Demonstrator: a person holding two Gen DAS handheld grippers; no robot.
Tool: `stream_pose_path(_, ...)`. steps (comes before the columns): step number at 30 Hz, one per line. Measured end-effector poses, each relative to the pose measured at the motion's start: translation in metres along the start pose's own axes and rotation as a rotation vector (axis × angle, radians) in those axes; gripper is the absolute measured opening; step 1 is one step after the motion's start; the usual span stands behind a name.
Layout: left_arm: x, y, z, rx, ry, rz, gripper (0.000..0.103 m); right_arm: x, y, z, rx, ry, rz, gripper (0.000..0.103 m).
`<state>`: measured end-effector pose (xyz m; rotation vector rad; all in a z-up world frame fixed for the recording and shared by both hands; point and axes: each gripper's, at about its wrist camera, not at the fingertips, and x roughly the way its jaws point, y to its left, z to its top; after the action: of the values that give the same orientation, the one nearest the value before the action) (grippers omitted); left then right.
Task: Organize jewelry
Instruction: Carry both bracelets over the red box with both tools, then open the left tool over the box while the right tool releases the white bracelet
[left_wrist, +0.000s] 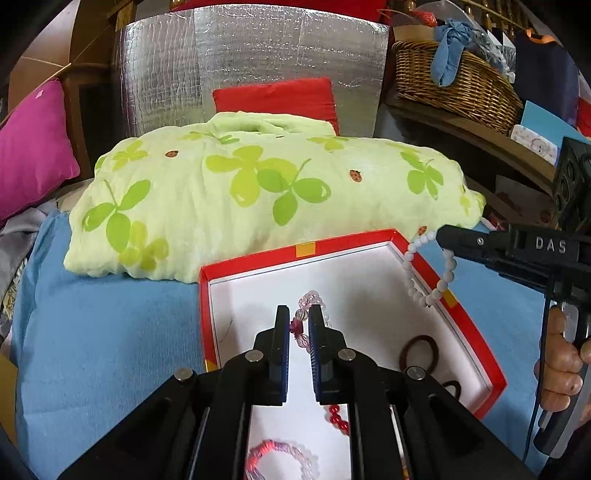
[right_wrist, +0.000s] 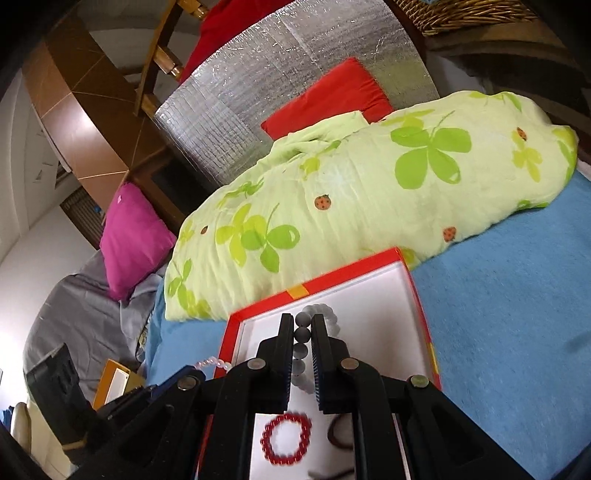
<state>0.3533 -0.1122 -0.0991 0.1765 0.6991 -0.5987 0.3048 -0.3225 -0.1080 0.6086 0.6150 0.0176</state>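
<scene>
A red box (left_wrist: 258, 260) with a white inside lies on the blue blanket. My left gripper (left_wrist: 299, 314) hangs over it, shut on a pink and clear bead bracelet (left_wrist: 303, 316). From the right, my right gripper (left_wrist: 441, 234) reaches over the box's far right rim, shut on a white bead bracelet (left_wrist: 430, 275) that dangles below it. In the right wrist view, the same white beads (right_wrist: 301, 334) sit between the right gripper's (right_wrist: 302, 321) fingers above the box (right_wrist: 332, 275). In the box lie a red bead bracelet (right_wrist: 286, 437) and a brown hair tie (left_wrist: 419, 350).
A rolled green clover quilt (left_wrist: 240, 192) lies right behind the box, with a red cushion (left_wrist: 277, 98) and a silver foil panel (left_wrist: 251, 55) beyond. A magenta pillow (left_wrist: 33, 147) is at the left, a wicker basket (left_wrist: 461, 85) at the back right. A hand (left_wrist: 557, 365) holds the right gripper.
</scene>
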Motion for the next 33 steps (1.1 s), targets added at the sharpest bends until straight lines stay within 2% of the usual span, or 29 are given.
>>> stream_pose_path(7,0.017,0.002,0.004,0.013,0.032,0.005,0.010,0.021,0.002,0.016,0.035,-0.022,0.042,0.010)
stream_pose_path(14,0.034,-0.003,0.000,0.033,0.089,0.007,0.010,0.046,-0.006,0.018,0.049,0.021,-0.013,0.010)
stream_pose_path(18,0.048,-0.007,-0.007,0.044,0.140,0.013,0.010,0.061,-0.017,0.012,0.075,0.081,-0.055,0.010)
stream_pose_path(24,0.055,-0.012,-0.011,0.059,0.171,0.033,0.011,0.065,-0.021,0.008,0.069,0.106,-0.089,0.011)
stream_pose_path(26,0.054,-0.010,-0.011,0.048,0.179,0.034,0.011,0.066,-0.023,0.008,0.079,0.116,-0.098,0.013)
stream_pose_path(27,0.054,-0.008,-0.011,0.044,0.180,0.034,0.013,0.065,-0.025,0.008,0.087,0.116,-0.103,0.013)
stream_pose_path(31,0.045,-0.006,-0.010,0.041,0.160,0.050,0.049,0.062,-0.030,0.009,0.104,0.129,-0.117,0.014)
stream_pose_path(33,0.038,-0.007,-0.009,0.049,0.143,0.059,0.051,0.057,-0.028,0.010,0.100,0.129,-0.119,0.017)
